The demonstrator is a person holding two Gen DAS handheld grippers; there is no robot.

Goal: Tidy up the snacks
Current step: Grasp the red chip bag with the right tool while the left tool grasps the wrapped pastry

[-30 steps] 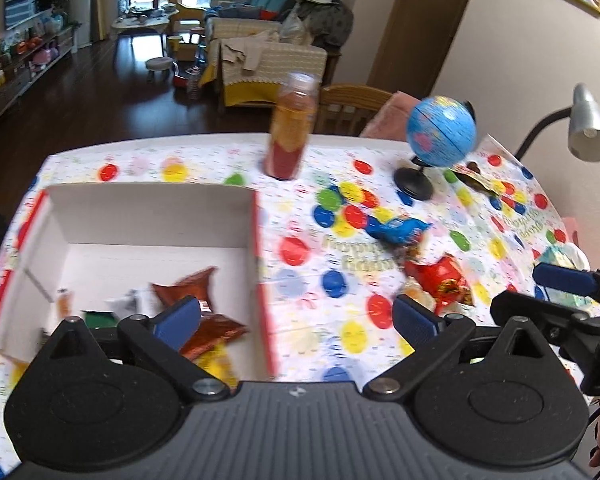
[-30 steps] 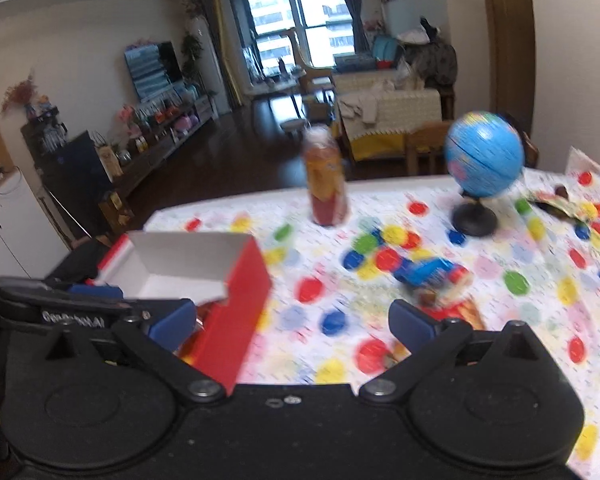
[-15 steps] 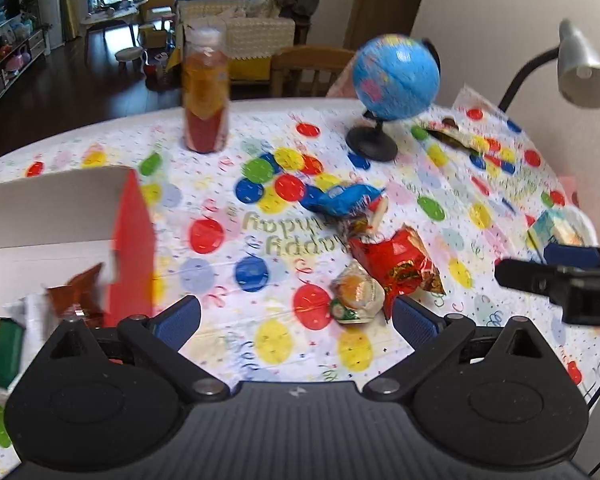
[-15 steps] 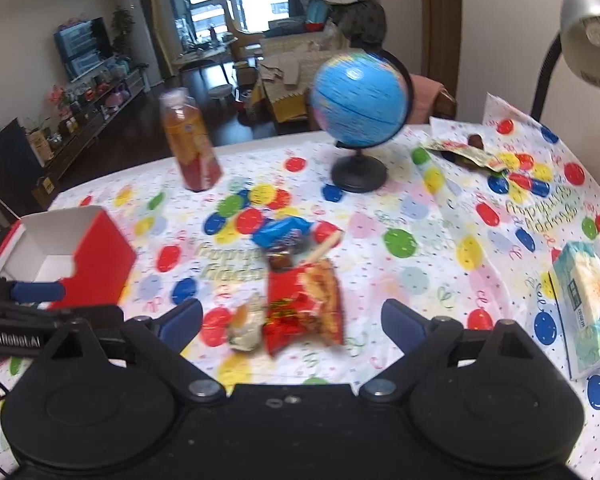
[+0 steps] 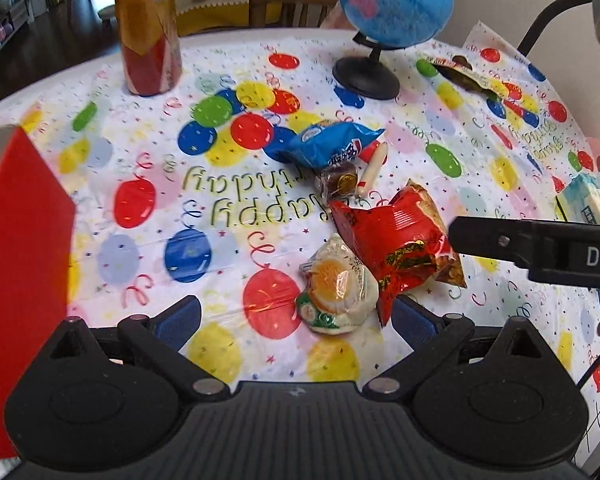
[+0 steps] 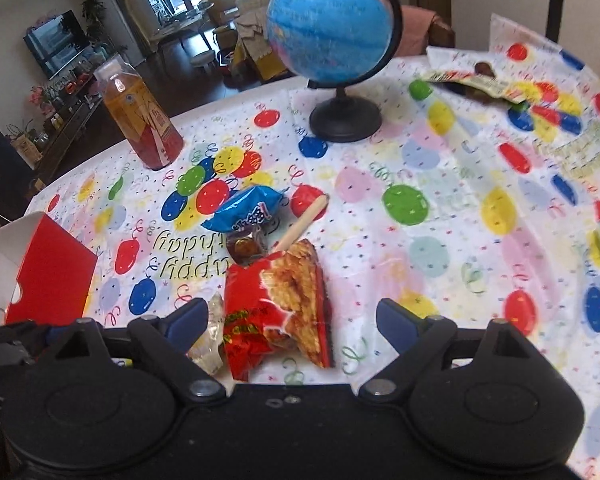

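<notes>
Both grippers are seen angled down over a table covered w/ a balloon-print cloth (image 5: 148, 168).

The left gripper (image 5: 296, 320) is released, jaws spread wide, nothing pinched. Just ahead of it, btwn the finger lines, a pale egg-picture snack pack (image 5: 336, 292) is seen lying flat, touching the lower edge of the red snack bag (image 5: 396, 240).

The right gripper (image 6: 292, 320) has jaws apart; they have just been closing a little. The red snack bag (image 6: 280, 312) lies btwn the fingers, not pressed by either pad. The left pad (image 6: 188, 318) sits just beside the pale pack's crinkled edge (image 6: 210, 344); contact can't be told, view blurred there.

Farther up the cloth, a blue snack packet (image 5: 332, 144), a small brown wrapped sweet (image 5: 340, 180) and a thin cream stick (image 5: 374, 168) are clustered, touching or nearly so.

The red box (image 6: 48, 272), open-topped w/ white inside, stands at the left edge, apart from the snacks. A juice bottle (image 6: 140, 116) and a globe (image 6: 332, 36) stand upright at the far side. A tissue pack (image 5: 588, 200) lies at the right.
</notes>
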